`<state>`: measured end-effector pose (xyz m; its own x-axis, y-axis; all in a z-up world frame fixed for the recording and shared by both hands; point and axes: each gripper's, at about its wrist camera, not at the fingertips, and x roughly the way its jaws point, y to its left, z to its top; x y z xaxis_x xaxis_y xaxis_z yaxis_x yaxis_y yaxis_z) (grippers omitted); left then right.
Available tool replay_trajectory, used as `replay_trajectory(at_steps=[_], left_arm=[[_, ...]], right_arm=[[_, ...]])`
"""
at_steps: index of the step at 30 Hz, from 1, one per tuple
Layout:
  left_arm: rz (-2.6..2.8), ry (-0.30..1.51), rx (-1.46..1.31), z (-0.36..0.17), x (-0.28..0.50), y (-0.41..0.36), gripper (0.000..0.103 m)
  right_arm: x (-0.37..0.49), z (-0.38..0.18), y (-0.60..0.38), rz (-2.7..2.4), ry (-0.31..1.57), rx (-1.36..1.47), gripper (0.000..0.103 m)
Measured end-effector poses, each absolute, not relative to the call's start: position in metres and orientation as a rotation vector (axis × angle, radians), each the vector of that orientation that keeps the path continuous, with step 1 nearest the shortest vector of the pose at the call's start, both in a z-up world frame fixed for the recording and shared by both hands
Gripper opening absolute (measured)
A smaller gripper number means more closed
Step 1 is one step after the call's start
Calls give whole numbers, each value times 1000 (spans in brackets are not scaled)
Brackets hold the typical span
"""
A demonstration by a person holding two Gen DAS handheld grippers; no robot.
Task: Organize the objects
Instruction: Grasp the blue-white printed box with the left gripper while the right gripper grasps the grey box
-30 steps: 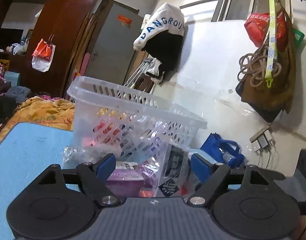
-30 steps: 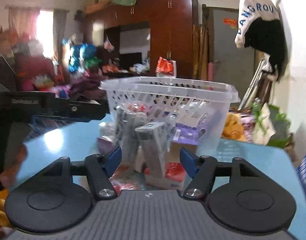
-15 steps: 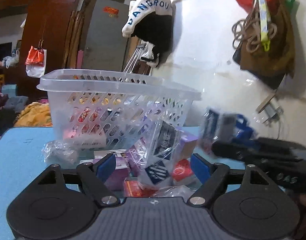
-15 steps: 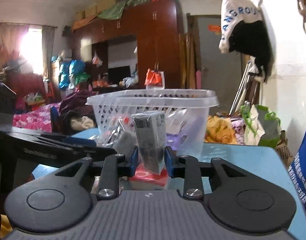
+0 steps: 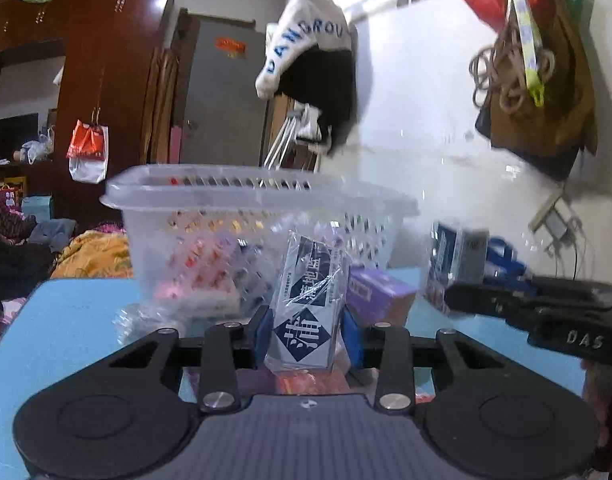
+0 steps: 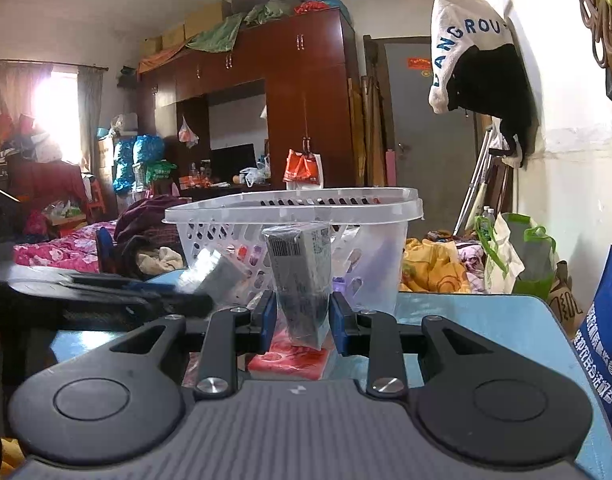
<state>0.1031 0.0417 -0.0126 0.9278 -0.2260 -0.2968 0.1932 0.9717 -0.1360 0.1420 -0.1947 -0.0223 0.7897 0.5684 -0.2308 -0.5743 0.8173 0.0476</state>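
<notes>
Landmark: the clear slotted basket [image 5: 262, 216] on the blue table [image 5: 58, 332] — all places below are given relative to it.

Left gripper [image 5: 308, 332]: jaws pinching a white-and-navy carton [image 5: 310, 304] wrapped in clear film; the blue pads press its two narrow sides. The carton stands upright, just in front of the basket's near wall and below its rim. The side grip leaves the top and bottom free, probably so the carton can go over the rim end-first.

Right gripper [image 6: 302, 316]: jaws pinching a dark grey carton [image 6: 300, 280], barcode end up and slightly tilted, in front of the basket's near wall with its top level with the rim. It hangs above a red packet [image 6: 290, 360] on the table.

Remaining objects: a purple box [image 5: 380, 292] and the red packet lie on the table in front of the basket — apparently not yet sorted. Red-patterned items already sit inside, seen through the slots.

Judged step: both cartons gripped, neither yet raised clear of the rim.

Next move calls for: lifting above the rim, one hand at a time, since the grippers are close together.

Risk: the film may let the left carton slip.
</notes>
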Motion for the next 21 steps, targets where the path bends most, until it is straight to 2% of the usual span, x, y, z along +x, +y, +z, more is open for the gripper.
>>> replay_trajectory(at_steps=[10,21], left_arm=[[-236,212,-179,-11,88,65,41],[-210,189,-227,-12,86,74,41]], right_arm=[[140,-23,-195,612,244,-30,32],[141,-24,-195,616,238,-28,32]])
